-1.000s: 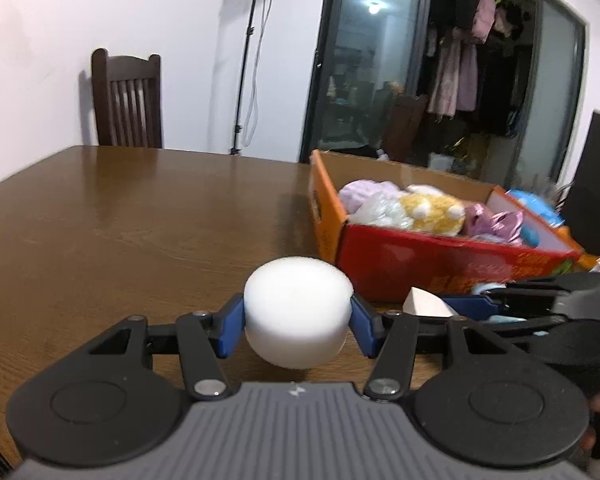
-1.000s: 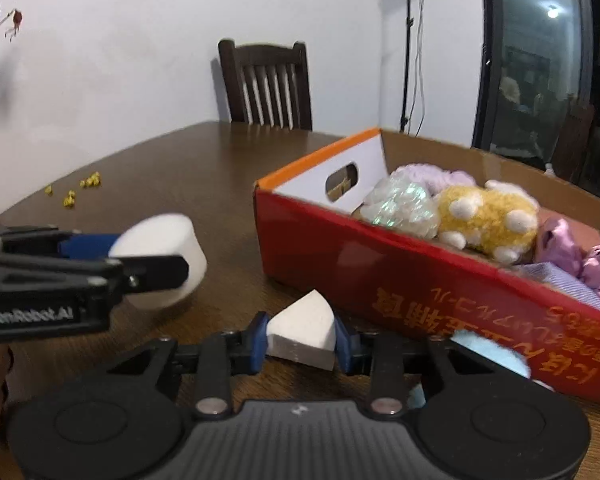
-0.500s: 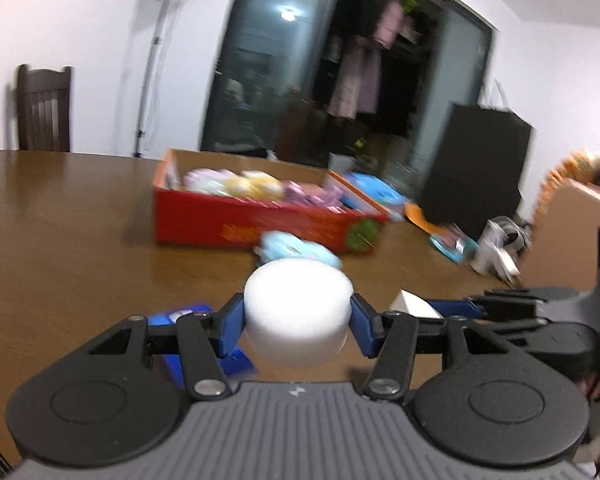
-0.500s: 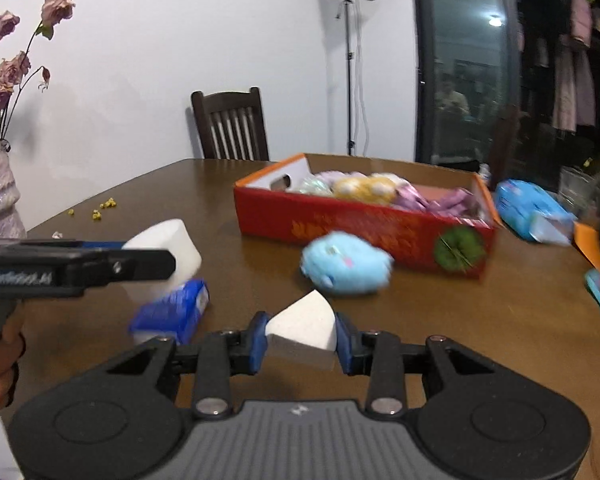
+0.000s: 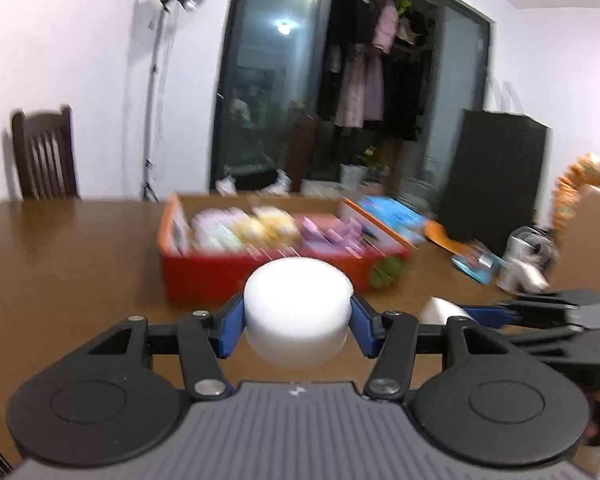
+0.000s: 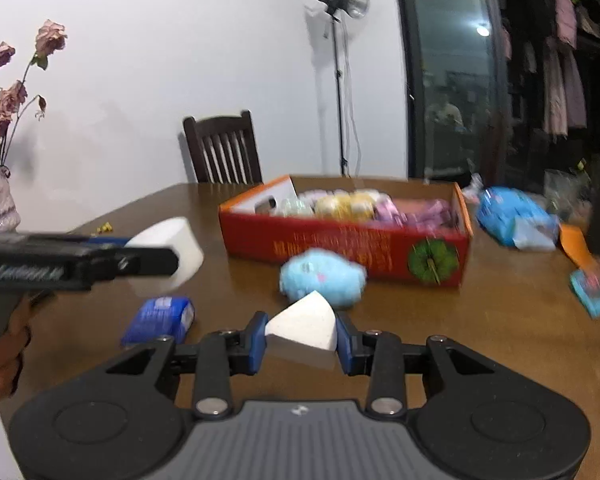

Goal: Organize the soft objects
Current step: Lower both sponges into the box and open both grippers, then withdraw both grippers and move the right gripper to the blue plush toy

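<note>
Left wrist view: the left gripper clamps a round white sponge, flat faces up and down. Right gripper pinches a white wedge sponge, tip upward. Beyond on the table lies the red box, long side across.

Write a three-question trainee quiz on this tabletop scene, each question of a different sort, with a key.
1. True or false: the left gripper is shut on a round white sponge.
2. What is the right gripper shut on? A) blue plush toy B) wedge-shaped white sponge C) blue packet
3. Fill in: the blue plush toy lies on the table, in front of the ____ box.

Key: 1 true; 2 B, the wedge-shaped white sponge; 3 red.
</note>
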